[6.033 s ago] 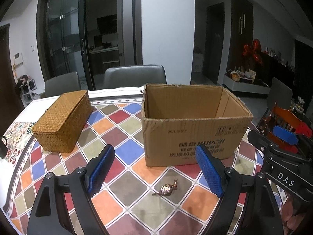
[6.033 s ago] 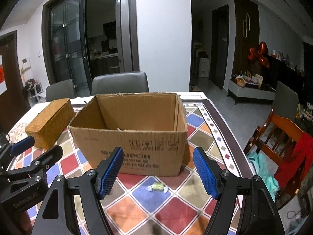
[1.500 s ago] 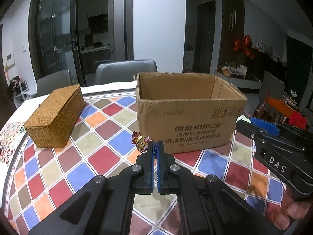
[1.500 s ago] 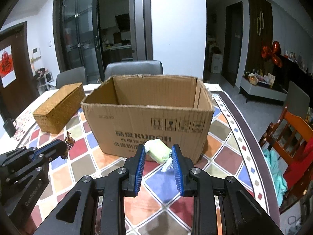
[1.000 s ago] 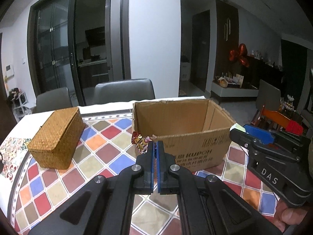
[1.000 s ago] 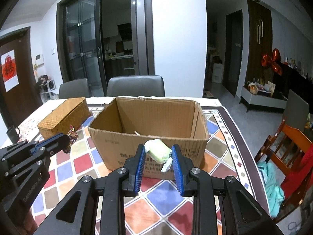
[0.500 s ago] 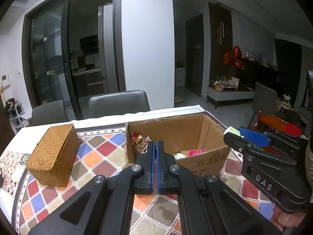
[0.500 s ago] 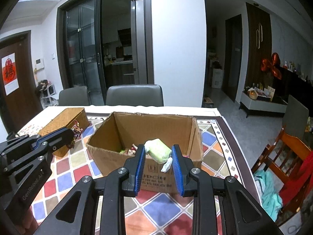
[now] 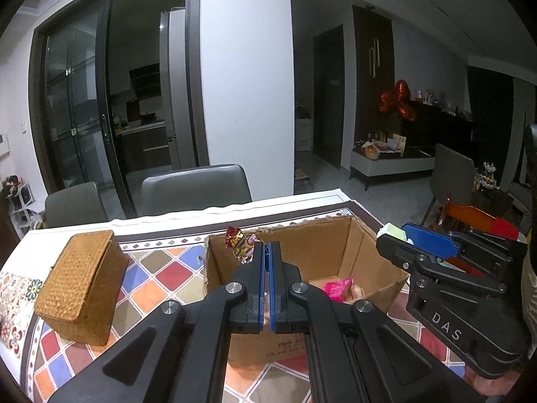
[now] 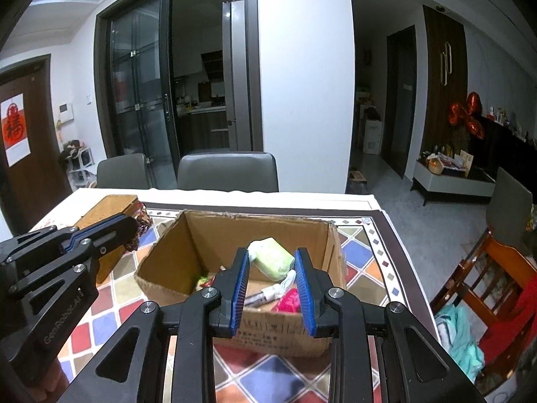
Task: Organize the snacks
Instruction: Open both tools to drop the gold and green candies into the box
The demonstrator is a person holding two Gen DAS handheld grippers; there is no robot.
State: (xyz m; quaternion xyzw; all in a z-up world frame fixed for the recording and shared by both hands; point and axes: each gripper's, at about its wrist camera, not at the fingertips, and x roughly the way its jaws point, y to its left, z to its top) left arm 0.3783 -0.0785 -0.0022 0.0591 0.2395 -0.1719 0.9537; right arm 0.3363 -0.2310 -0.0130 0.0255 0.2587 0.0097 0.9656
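My left gripper (image 9: pixel 267 252) is shut on the twisted end of a red-and-gold wrapped candy (image 9: pixel 241 244), held above the near left rim of the open cardboard box (image 9: pixel 376 262). My right gripper (image 10: pixel 272 262) is shut on a pale green wrapped candy (image 10: pixel 272 257), its white twisted end hanging down, over the box (image 10: pixel 161 262). Inside the box lie several snacks, among them a pink packet (image 9: pixel 335 288) and a red packet (image 10: pixel 289 300). Each gripper shows in the other's view: the right gripper (image 9: pixel 399 240) at the right, the left gripper (image 10: pixel 132 223) at the left.
A woven rattan box (image 9: pixel 80 282) stands left of the cardboard box on the table with a coloured diamond-pattern cloth (image 9: pixel 157 278). Two grey chairs (image 9: pixel 196 186) stand behind the table. An orange wooden chair (image 10: pixel 493 278) with cloths is at the right.
Both grippers have risen and moved forward with their candies, from in front of the box to above its opening. The box's inside with its snacks has come into view.
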